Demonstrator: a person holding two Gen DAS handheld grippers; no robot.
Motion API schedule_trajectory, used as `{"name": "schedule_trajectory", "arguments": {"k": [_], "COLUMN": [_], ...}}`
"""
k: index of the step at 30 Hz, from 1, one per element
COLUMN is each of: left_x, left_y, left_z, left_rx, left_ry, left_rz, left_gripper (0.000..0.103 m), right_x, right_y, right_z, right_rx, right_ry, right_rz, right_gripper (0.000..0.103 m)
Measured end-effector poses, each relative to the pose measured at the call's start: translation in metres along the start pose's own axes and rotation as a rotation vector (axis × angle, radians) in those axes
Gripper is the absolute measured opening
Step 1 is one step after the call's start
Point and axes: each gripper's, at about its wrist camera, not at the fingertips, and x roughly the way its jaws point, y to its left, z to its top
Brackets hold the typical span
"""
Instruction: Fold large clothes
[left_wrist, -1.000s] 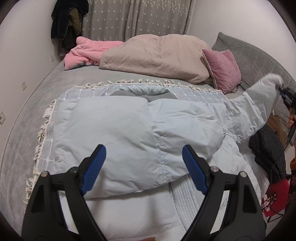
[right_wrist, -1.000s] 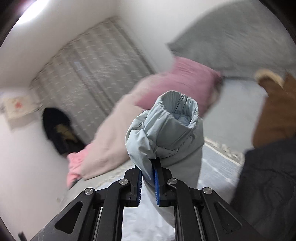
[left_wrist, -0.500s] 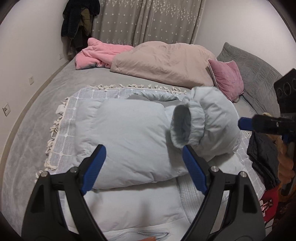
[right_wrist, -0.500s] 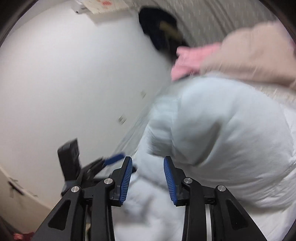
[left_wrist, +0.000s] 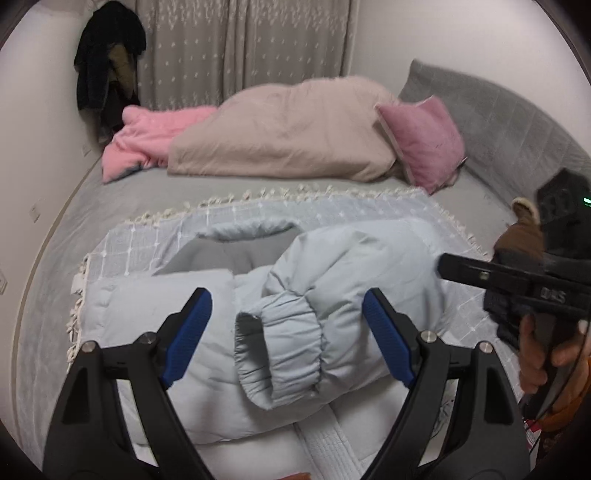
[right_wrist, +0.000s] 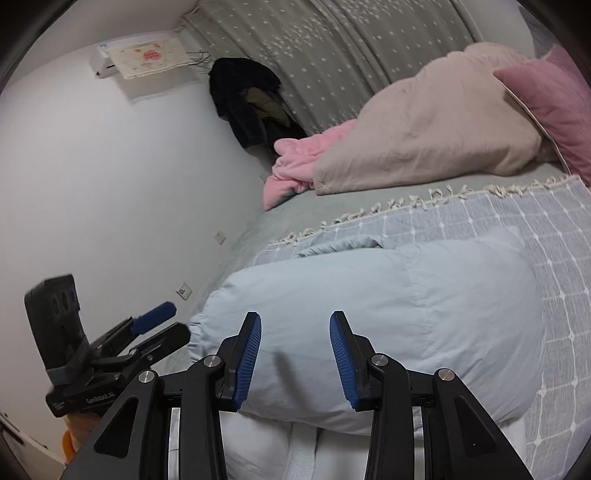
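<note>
Jacket (left_wrist: 207, 332), pale blue and puffy, is laid across the checked throw (left_wrist: 332, 210) on the near half of the bed (left_wrist: 122, 199), with one sleeve (left_wrist: 325, 306) folded over its body. The left gripper (left_wrist: 286, 332) is held wide open above that sleeve, gripping nothing. The right gripper (right_wrist: 295, 356), whose jaws have just been opening, is held partly open over the jacket, empty.
</note>
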Motion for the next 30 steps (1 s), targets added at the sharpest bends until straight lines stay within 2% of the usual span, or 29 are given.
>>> {"name": "schedule_trajectory", "arguments": {"k": [2, 5, 8, 11, 14, 15, 17, 19, 20, 23, 26, 30], "left_x": [0.011, 0.016, 0.018, 0.003, -0.015, -0.012, 0.009, 0.041, 0.055, 0.087, 0.111, 0.128], "left_y": [0.009, 0.023, 0.023, 0.011, -0.012, -0.017, -0.015, -0.003, 0.006, 0.032, 0.041, 0.030], "left_z": [-0.002, -0.010, -0.013, -0.005, 0.006, 0.008, 0.007, -0.004, -0.012, -0.036, -0.051, -0.067], "left_rx": [-0.022, -0.047, -0.036, -0.017, 0.059, 0.080, 0.084, 0.081, 0.068, -0.020, -0.071, -0.041], "left_ry": [0.052, 0.070, 0.093, 0.036, -0.080, -0.087, -0.033, 0.032, 0.054, 0.089, 0.093, 0.078], "left_rz": [-0.009, -0.055, -0.020, 0.013, -0.025, -0.028, 0.017, 0.119, 0.119, 0.039, 0.009, 0.058], "left_gripper": [0.084, 0.084, 0.085, 0.085, 0.085, 0.085, 0.085, 0.085, 0.086, 0.091, 0.096, 0.098], "right_x": [-0.002, -0.013, -0.009, 0.006, 0.039, 0.052, 0.069, 0.079, 0.080, 0.080, 0.091, 0.114], "right_y": [-0.009, -0.020, -0.023, -0.019, -0.010, -0.002, 0.008, 0.011, 0.010, 0.008, 0.005, -0.008], "right_z": [-0.003, -0.011, -0.011, -0.006, -0.001, -0.001, -0.003, -0.005, -0.006, -0.011, -0.022, -0.037], "right_rx": [-0.014, -0.044, -0.107, -0.080, -0.069, -0.081, -0.096, -0.101, -0.099, -0.152, -0.230, -0.252], "right_ry": [0.013, 0.032, 0.033, 0.034, 0.032, 0.038, 0.038, 0.016, 0.003, -0.017, 0.016, 0.067], "right_rz": [-0.024, -0.061, -0.115, -0.139, -0.096, -0.089, -0.084, -0.103, -0.115, -0.156, -0.242, -0.319], "right_gripper": [0.039, 0.039, 0.039, 0.039, 0.040, 0.041, 0.041, 0.041, 0.042, 0.042, 0.042, 0.043]}}
